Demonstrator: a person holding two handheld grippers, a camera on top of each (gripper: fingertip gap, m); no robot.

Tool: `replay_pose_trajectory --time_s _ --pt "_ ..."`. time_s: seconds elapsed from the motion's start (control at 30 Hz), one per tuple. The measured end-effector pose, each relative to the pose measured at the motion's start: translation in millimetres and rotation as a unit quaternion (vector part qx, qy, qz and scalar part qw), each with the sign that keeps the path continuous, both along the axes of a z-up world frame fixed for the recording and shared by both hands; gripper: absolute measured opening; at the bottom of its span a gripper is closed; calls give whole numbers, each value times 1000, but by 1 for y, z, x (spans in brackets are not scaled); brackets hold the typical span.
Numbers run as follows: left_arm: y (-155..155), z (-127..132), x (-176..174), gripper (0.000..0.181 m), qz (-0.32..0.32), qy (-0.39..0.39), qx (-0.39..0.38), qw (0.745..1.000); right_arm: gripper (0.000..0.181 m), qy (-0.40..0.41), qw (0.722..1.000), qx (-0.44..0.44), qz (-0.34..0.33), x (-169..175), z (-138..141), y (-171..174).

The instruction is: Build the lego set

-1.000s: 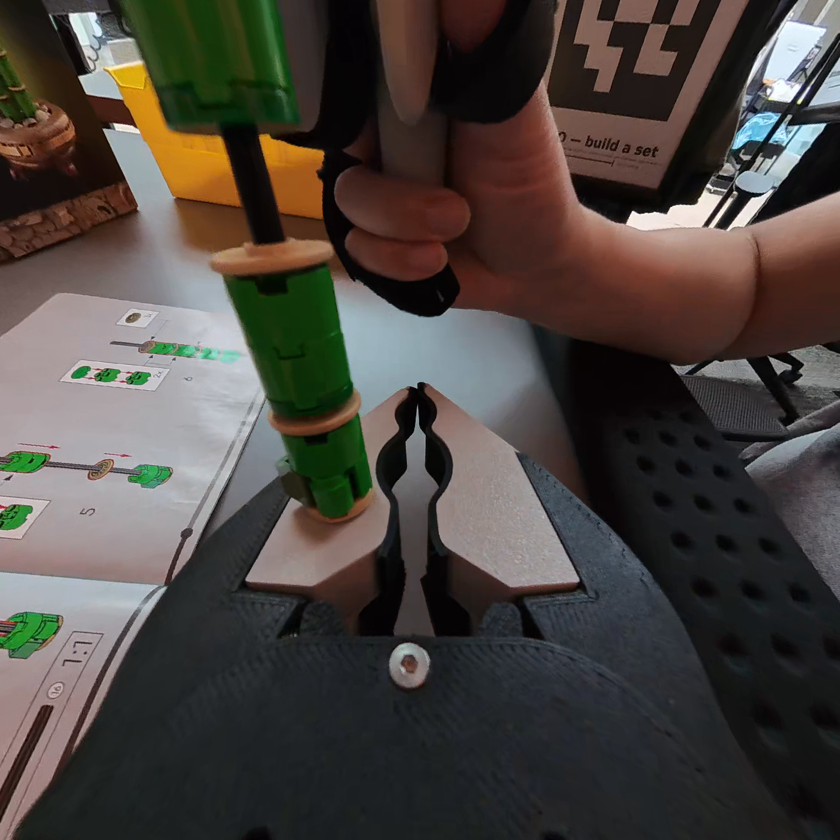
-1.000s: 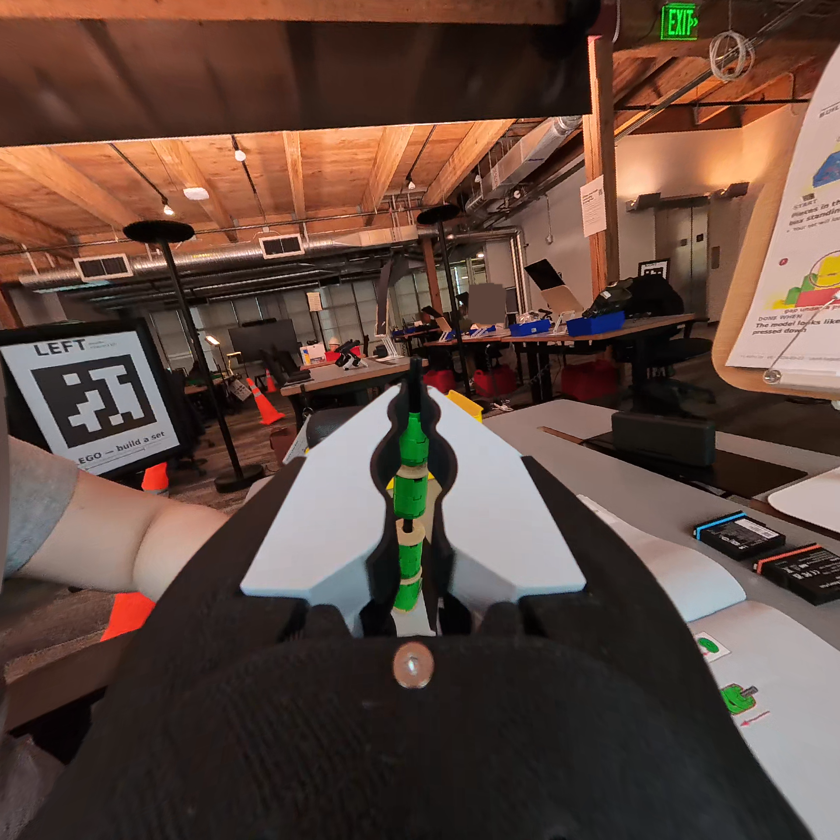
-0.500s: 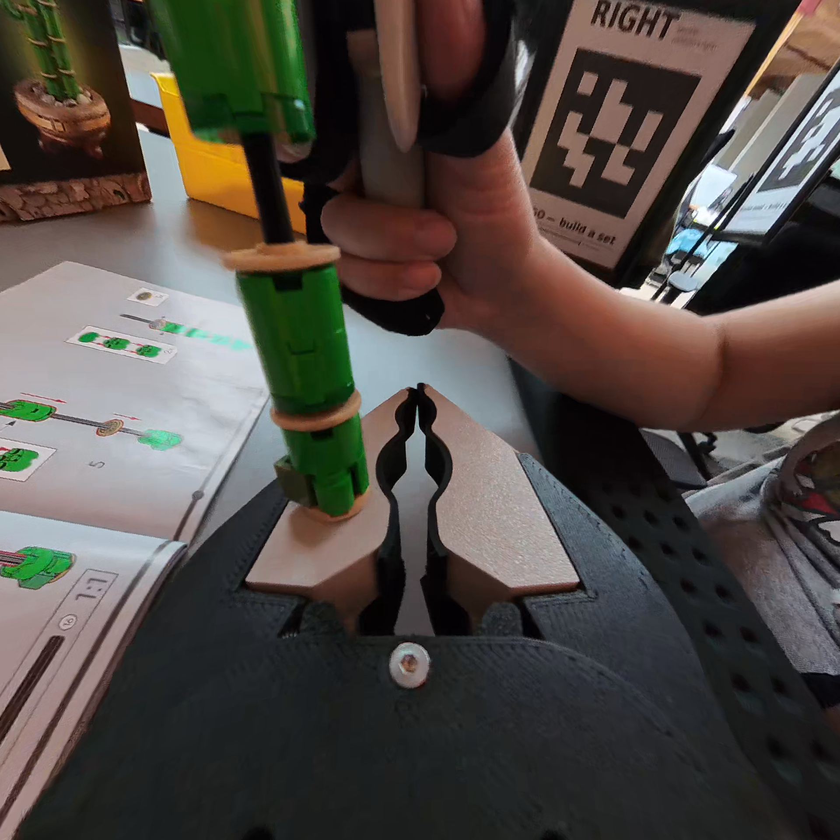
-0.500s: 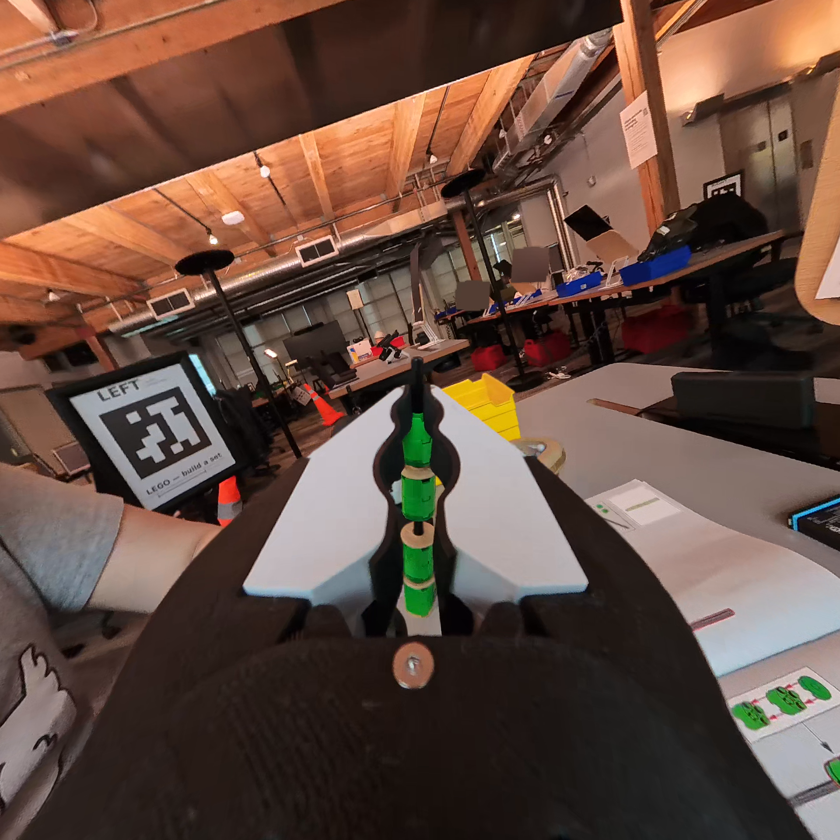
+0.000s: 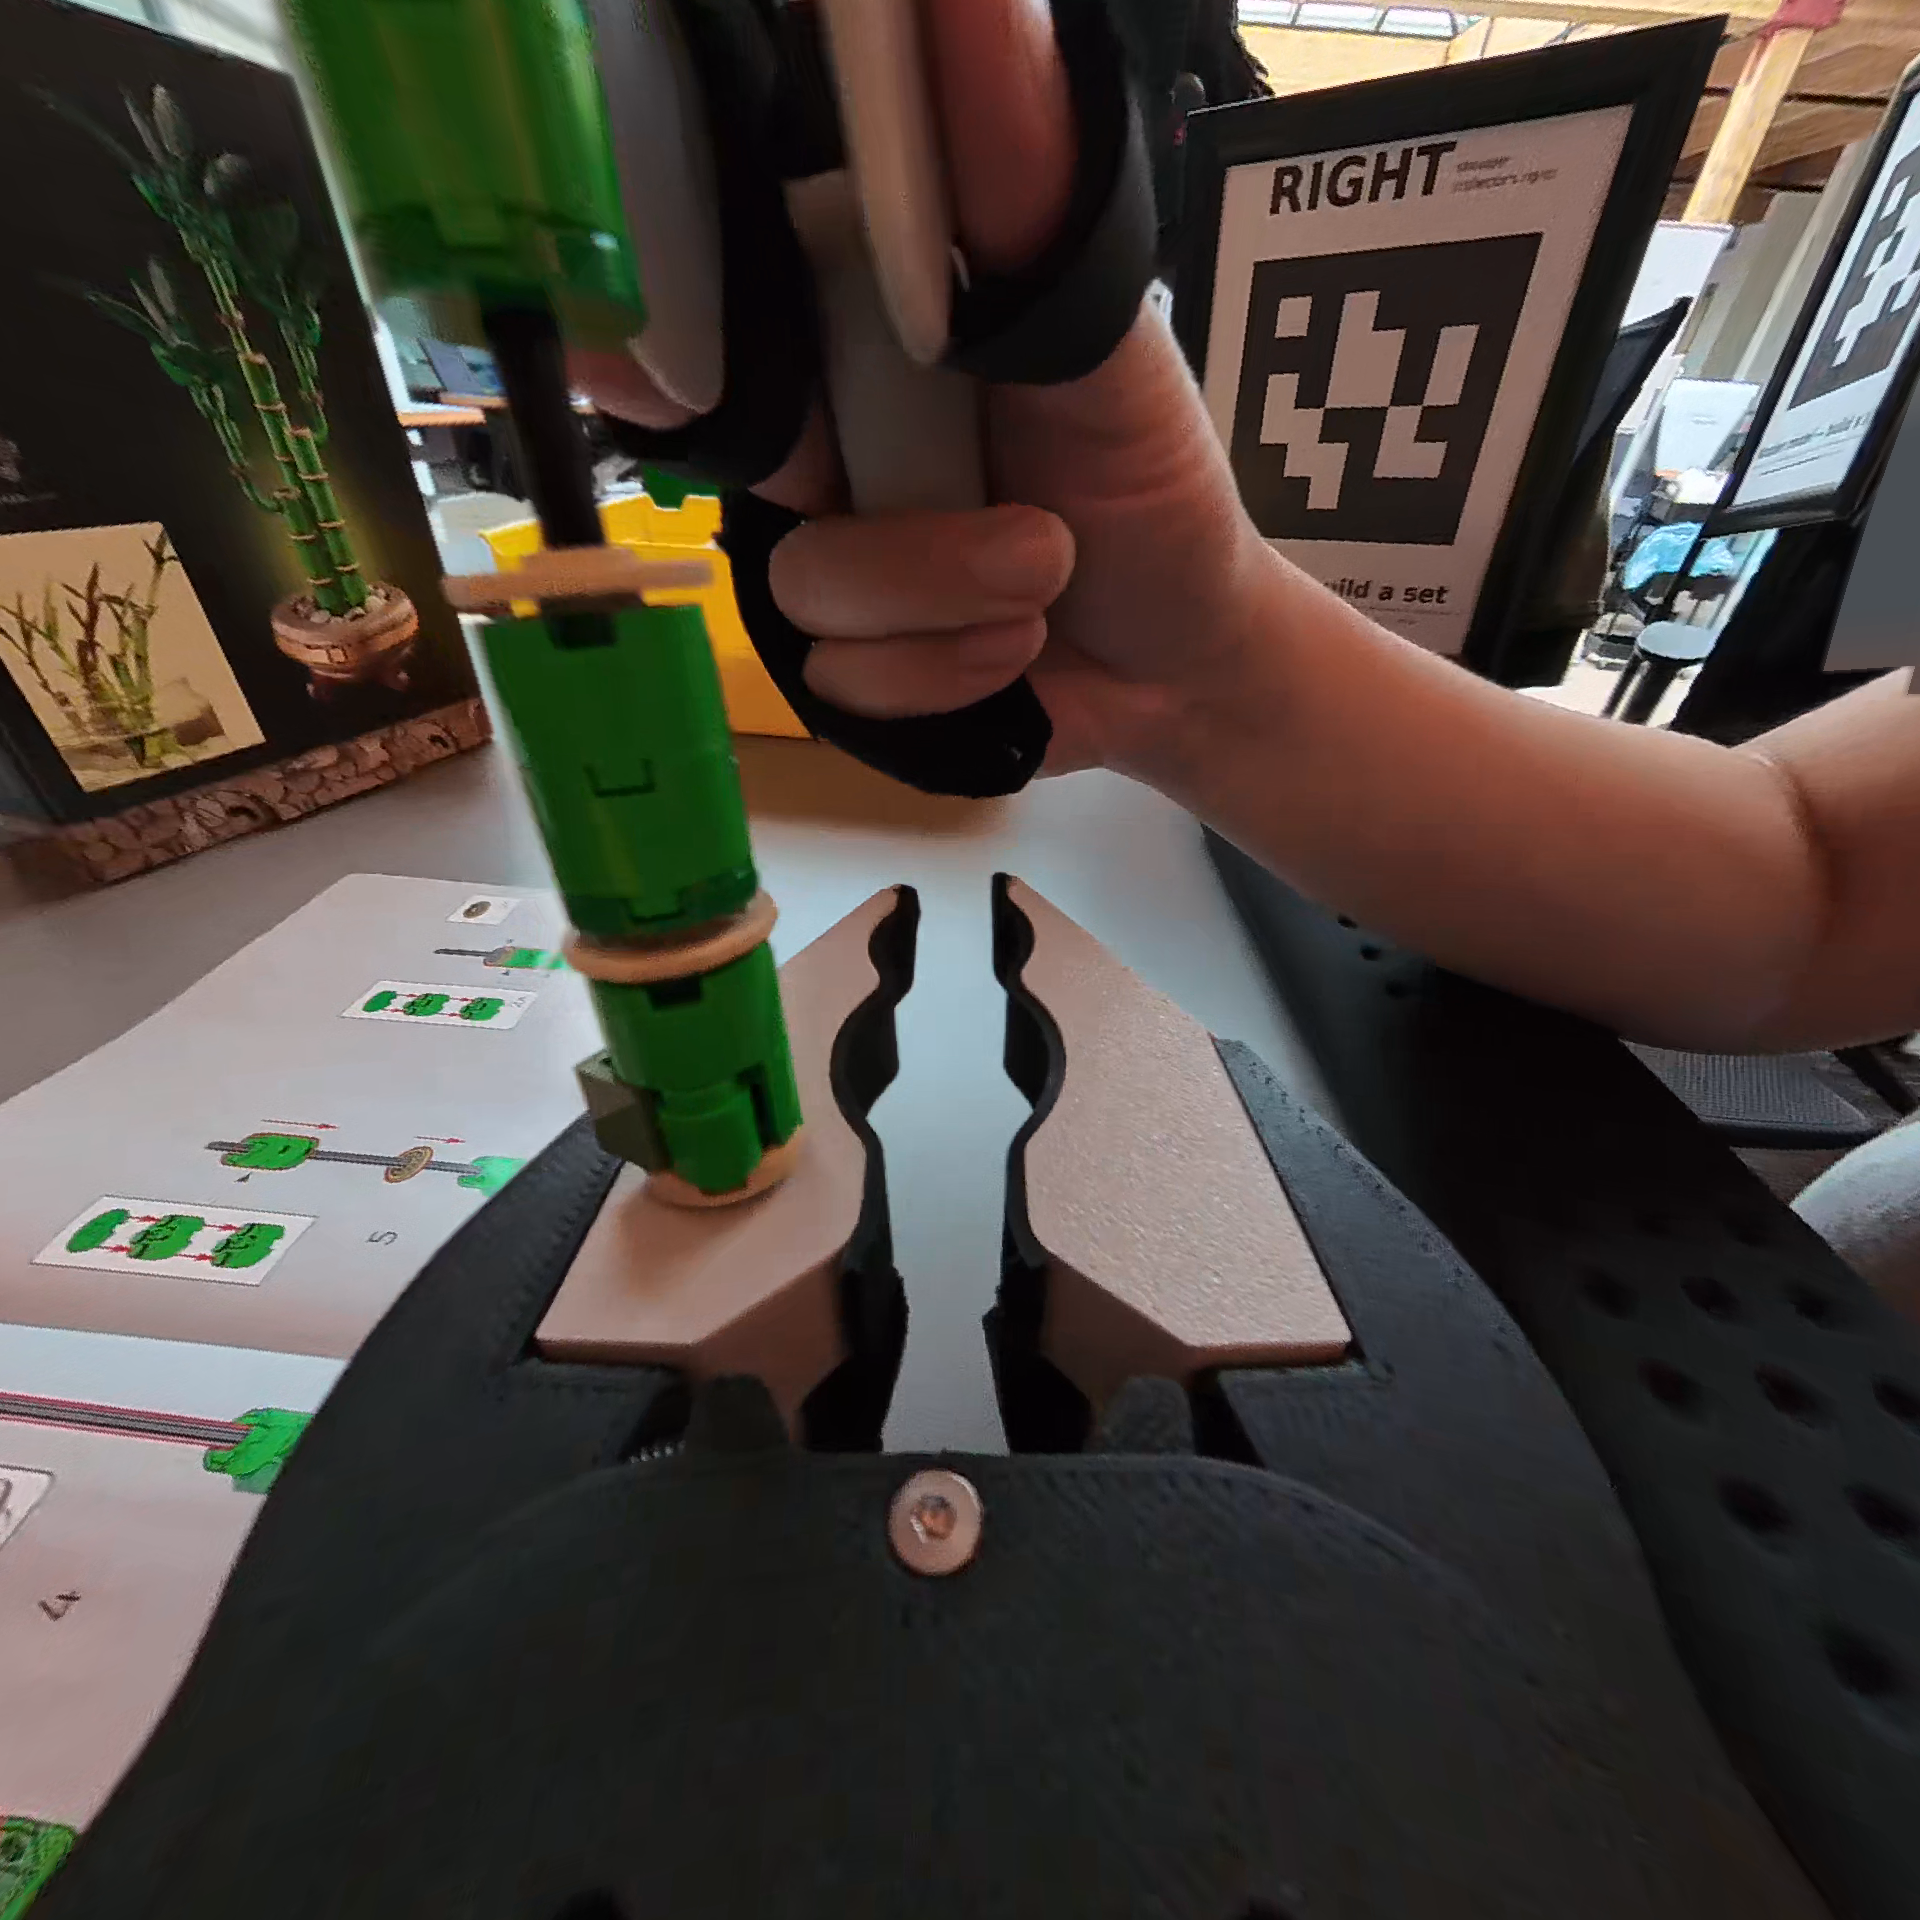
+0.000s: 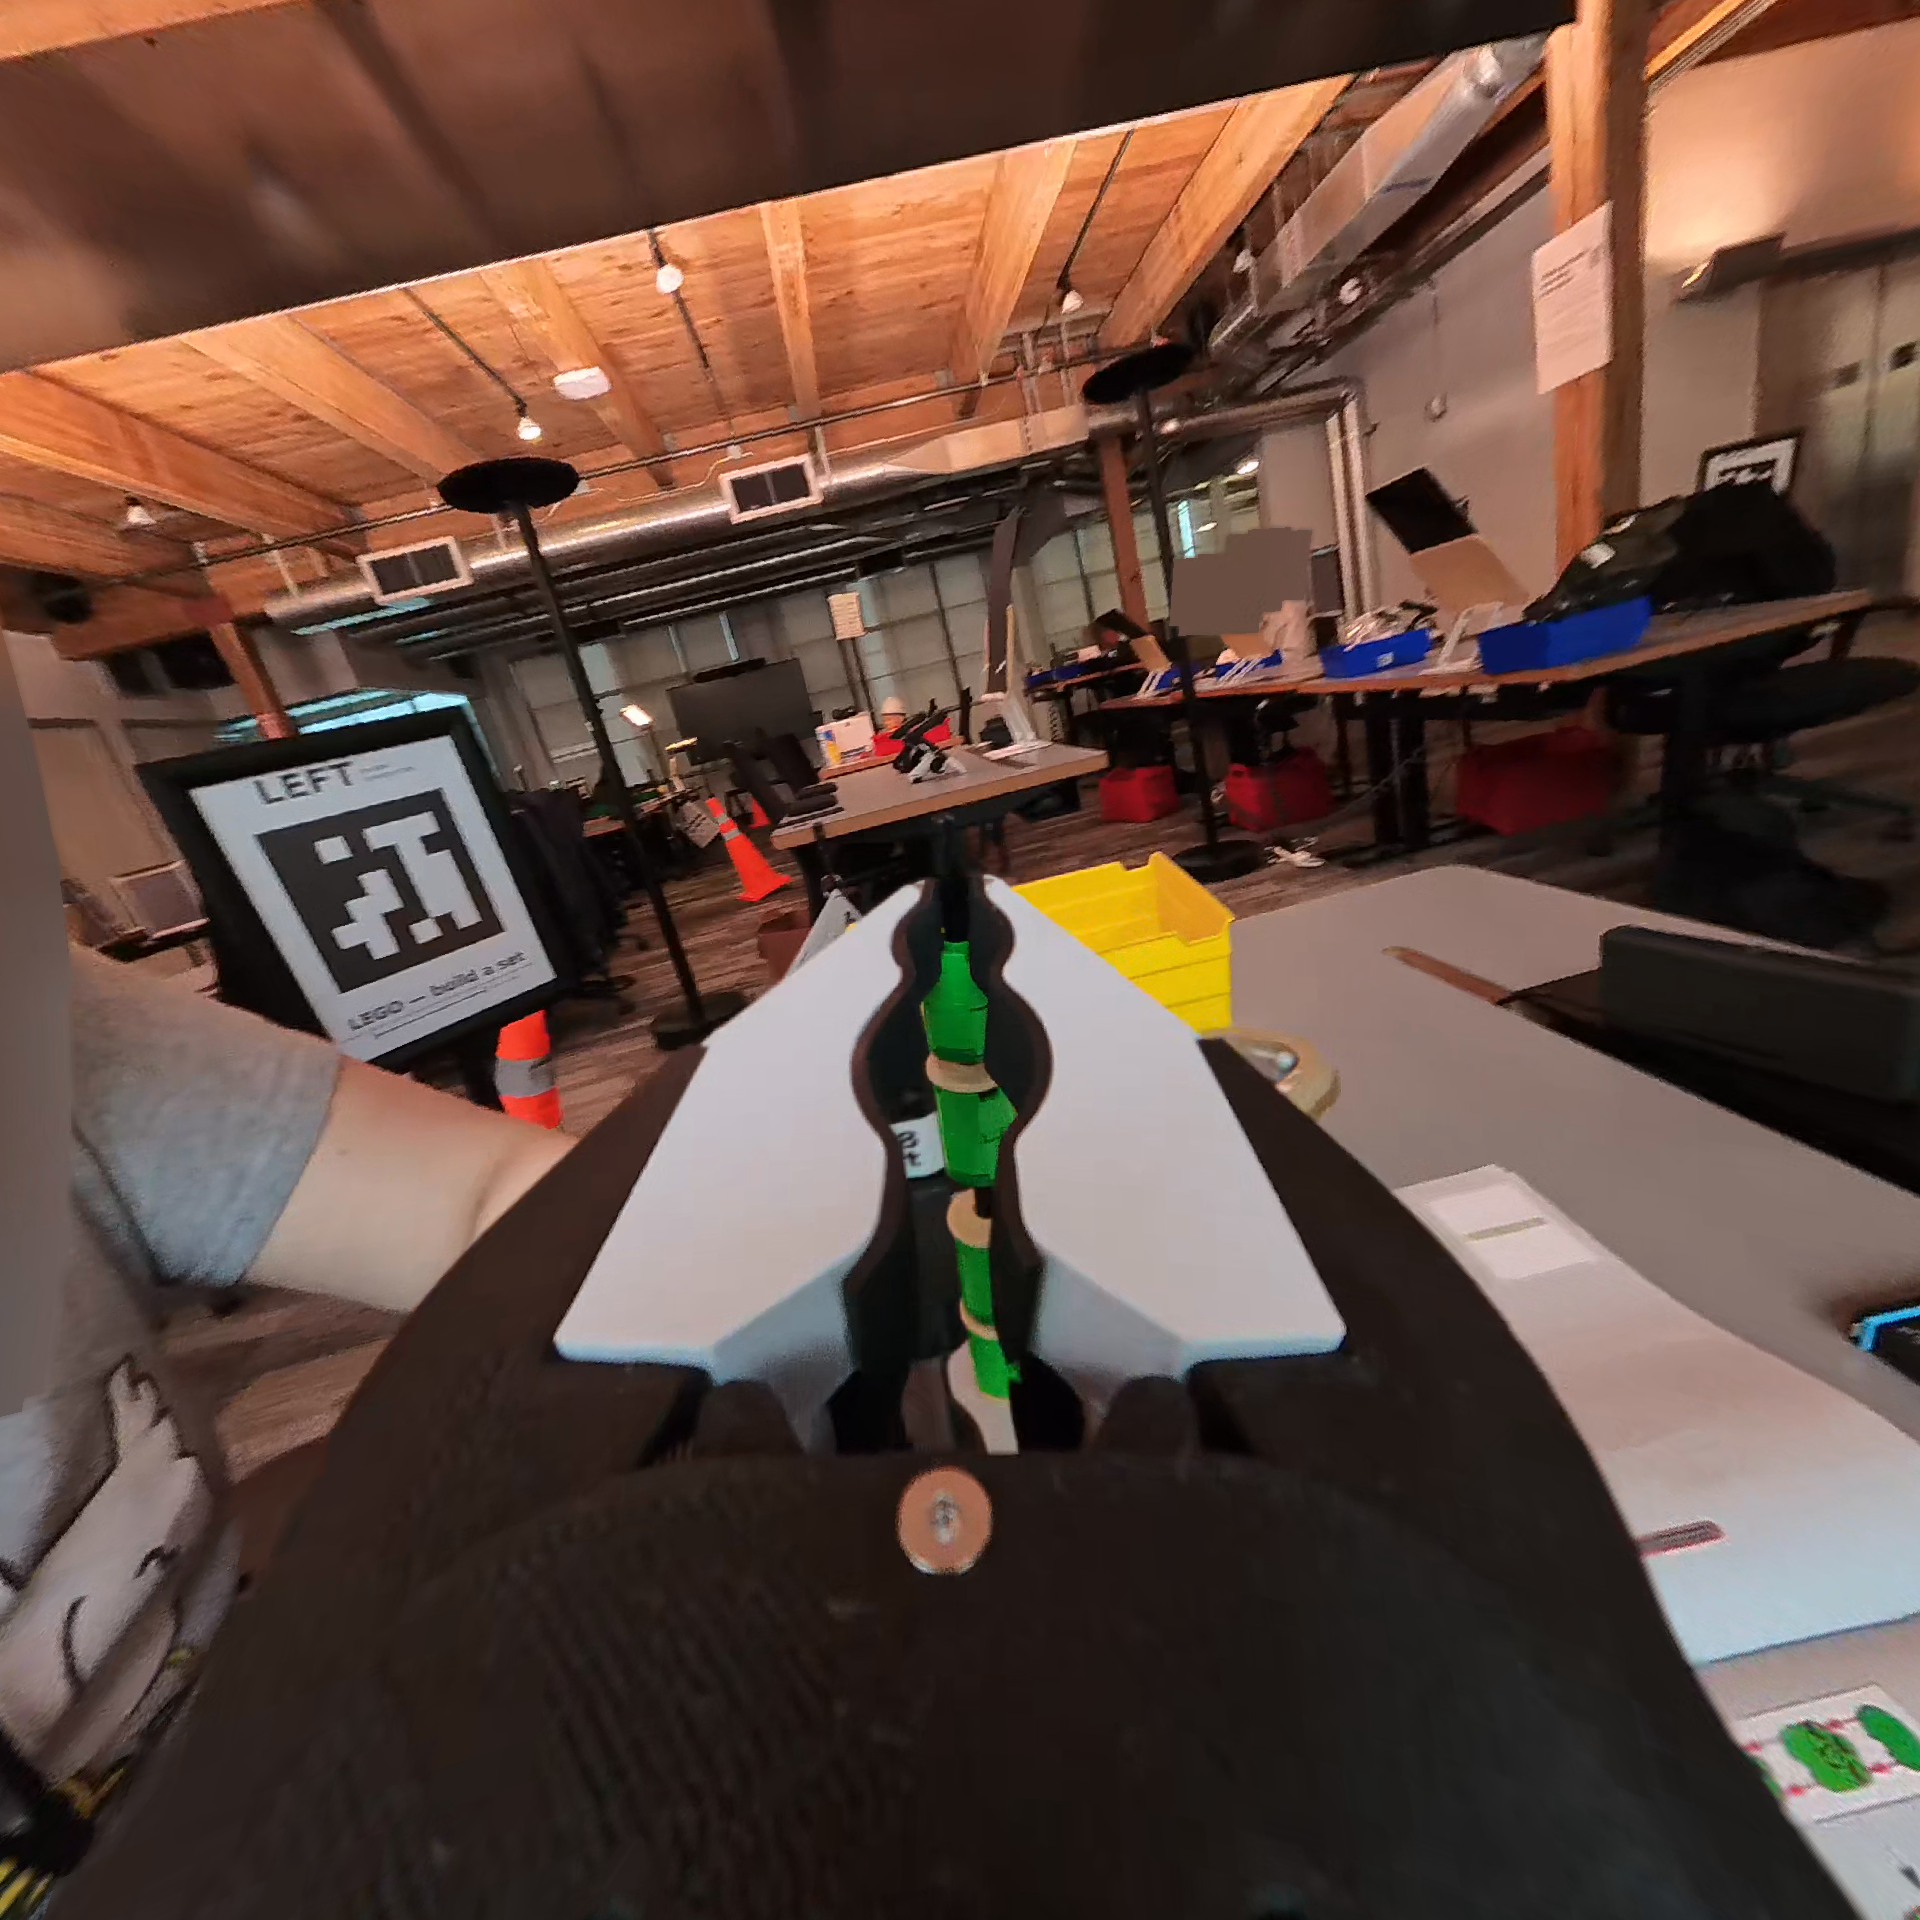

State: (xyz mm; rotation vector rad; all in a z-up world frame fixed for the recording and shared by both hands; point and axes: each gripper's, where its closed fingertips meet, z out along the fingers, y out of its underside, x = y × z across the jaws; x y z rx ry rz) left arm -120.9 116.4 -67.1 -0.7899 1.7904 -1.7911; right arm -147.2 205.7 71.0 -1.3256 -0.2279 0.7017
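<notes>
One green stalk [image 5: 634, 831] here, green segments threaded on a single black rod with three tan discs showing in the left wrist view. It stands nearly upright, long axis vertical, its foot planted on the left gripper [image 5: 951, 914]'s left finger [image 5: 717, 1257]. That gripper's jaws stand narrowly parted, holding nothing. The right gripper [image 6: 951, 904] clamps the stalk along its jaws, a hand [image 5: 1039, 582] squeezing the handle. Around it: an instruction booklet [image 5: 260, 1091], a yellow bin [image 6: 1143, 935], the set's box [image 5: 197, 468], and two marker boards [image 5: 1392, 384].
</notes>
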Motion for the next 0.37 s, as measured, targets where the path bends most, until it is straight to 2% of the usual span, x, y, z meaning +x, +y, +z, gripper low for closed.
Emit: replay_pose_trajectory --time_s 0.07,0.37 --pt "-3 -2 -2 0 -23 19 -8 1000 4 -12 1000 -2 4 -2 -2 -1" --pt "1 -8 3 0 2 45 -8 999 3 -46 999 -3 -21 -1 -7 1"
